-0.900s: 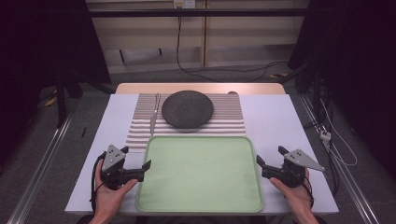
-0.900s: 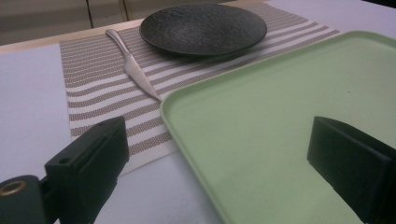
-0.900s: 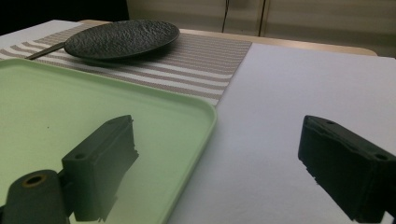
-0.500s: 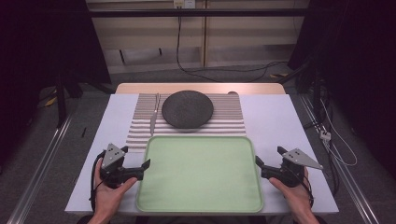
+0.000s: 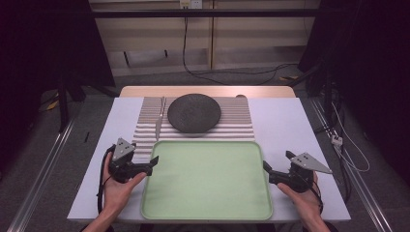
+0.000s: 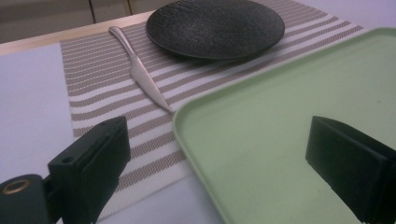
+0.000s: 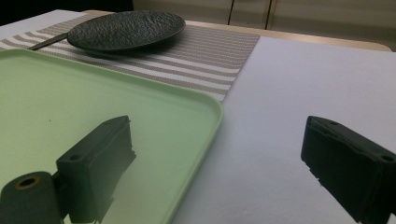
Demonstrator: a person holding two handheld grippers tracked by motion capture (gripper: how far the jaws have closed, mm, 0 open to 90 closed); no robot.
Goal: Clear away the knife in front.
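A pale green tray (image 5: 207,193) lies at the near middle of the white table. My left gripper (image 5: 151,164) sits at its left rim, held in a hand. In the left gripper view my left gripper (image 6: 219,158) stands open: one jaw is over the striped placemat (image 6: 93,93), the other over the tray (image 6: 261,116), and neither pad touches the rim. My right gripper (image 5: 267,169) is at the tray's right rim. In the right gripper view my right gripper (image 7: 219,158) is open too, straddling the tray (image 7: 93,102) edge without contact.
A dark round plate (image 5: 194,112) rests on the striped placemat (image 5: 237,126) behind the tray. A table knife (image 5: 159,123) lies left of the plate, its tip close to the tray's far-left corner. Bare white table (image 5: 290,125) lies right of the mat.
Both grippers keep almost the same places at the tray's two sides, jaws open as before. The tray, plate and knife have not moved.
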